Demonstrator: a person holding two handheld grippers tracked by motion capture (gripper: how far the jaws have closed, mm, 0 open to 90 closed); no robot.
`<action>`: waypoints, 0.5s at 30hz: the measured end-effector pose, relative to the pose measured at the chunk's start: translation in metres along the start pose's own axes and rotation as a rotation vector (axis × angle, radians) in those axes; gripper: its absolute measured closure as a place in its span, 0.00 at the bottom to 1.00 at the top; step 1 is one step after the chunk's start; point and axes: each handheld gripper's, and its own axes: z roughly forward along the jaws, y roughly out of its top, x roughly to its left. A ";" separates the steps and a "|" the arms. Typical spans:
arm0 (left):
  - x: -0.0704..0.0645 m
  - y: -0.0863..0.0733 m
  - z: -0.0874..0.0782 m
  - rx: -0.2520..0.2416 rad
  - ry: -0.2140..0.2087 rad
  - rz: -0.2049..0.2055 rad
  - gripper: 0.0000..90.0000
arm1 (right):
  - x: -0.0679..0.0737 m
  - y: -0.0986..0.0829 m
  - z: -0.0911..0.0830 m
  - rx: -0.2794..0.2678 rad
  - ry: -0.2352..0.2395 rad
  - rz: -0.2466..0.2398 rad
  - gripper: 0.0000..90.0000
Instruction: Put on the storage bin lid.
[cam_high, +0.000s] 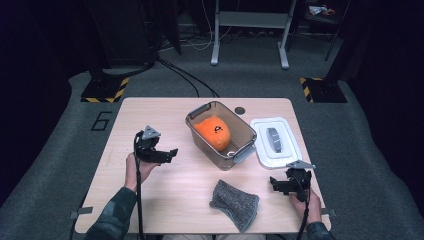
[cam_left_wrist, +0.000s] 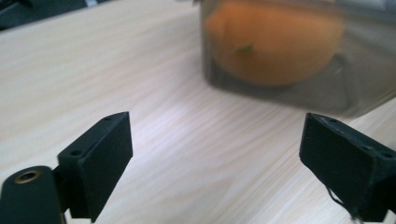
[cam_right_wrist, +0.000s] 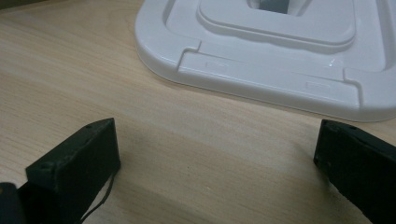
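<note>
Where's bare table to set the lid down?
Free: the far-left corner of the table, beyond the left gripper, and the near-left stretch beside the grey cloth. Crowded: the bin, lid and right gripper side.

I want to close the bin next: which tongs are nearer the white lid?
Right. The right tongs sit just below the white lid; the left tongs are across the bin.

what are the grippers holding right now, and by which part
Nothing. The left gripper and the right gripper both stand open over bare table, short of the box and the lid.
</note>
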 end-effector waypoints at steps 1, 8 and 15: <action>0.002 -0.006 0.002 0.013 0.008 0.000 0.10 | 0.000 0.000 0.000 0.000 0.000 0.000 0.00; 0.013 -0.047 0.024 0.109 0.096 -0.026 0.05 | 0.000 0.000 0.000 0.001 -0.004 0.003 0.00; 0.021 -0.074 0.042 0.118 0.160 -0.088 0.03 | 0.000 0.000 0.000 0.001 -0.004 0.003 0.00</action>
